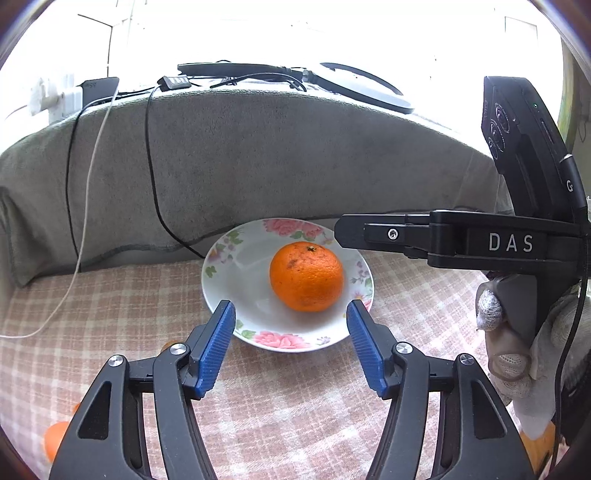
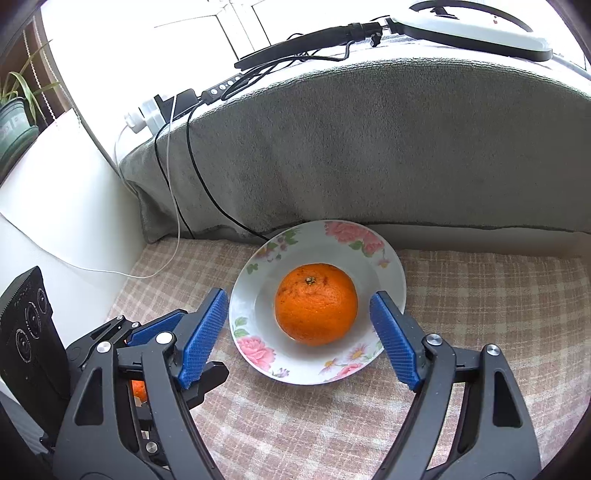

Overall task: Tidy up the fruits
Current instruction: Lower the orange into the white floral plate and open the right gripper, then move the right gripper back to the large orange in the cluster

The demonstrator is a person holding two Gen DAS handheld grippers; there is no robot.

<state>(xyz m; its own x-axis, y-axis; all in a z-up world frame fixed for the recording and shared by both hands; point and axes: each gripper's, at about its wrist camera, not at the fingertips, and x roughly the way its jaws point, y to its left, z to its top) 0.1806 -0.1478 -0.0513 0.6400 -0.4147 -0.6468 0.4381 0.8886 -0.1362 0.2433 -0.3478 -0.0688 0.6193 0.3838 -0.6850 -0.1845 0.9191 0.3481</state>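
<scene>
One orange (image 1: 306, 277) (image 2: 316, 302) rests in a white plate with a pink flower rim (image 1: 221, 254) (image 2: 369, 236) on the checked cloth. My left gripper (image 1: 290, 308) is open just short of the plate's near rim, with nothing between its blue pads. My right gripper (image 2: 299, 297) is open, its pads either side of the orange with a gap on each side. In the left wrist view the right gripper (image 1: 343, 232) reaches in from the right, held by a gloved hand (image 1: 509, 350). The left gripper's fingers (image 2: 147, 330) show at lower left in the right wrist view.
A ledge draped in grey towel (image 1: 258, 158) (image 2: 369, 147) rises right behind the plate, with cables (image 1: 151, 166), a power strip (image 2: 144, 114) and a lamp (image 2: 480, 29) on it. Other oranges peek out at the cloth's near edges (image 1: 55, 439) (image 1: 543, 443) (image 2: 138, 389). A white wall (image 2: 55, 206) stands left.
</scene>
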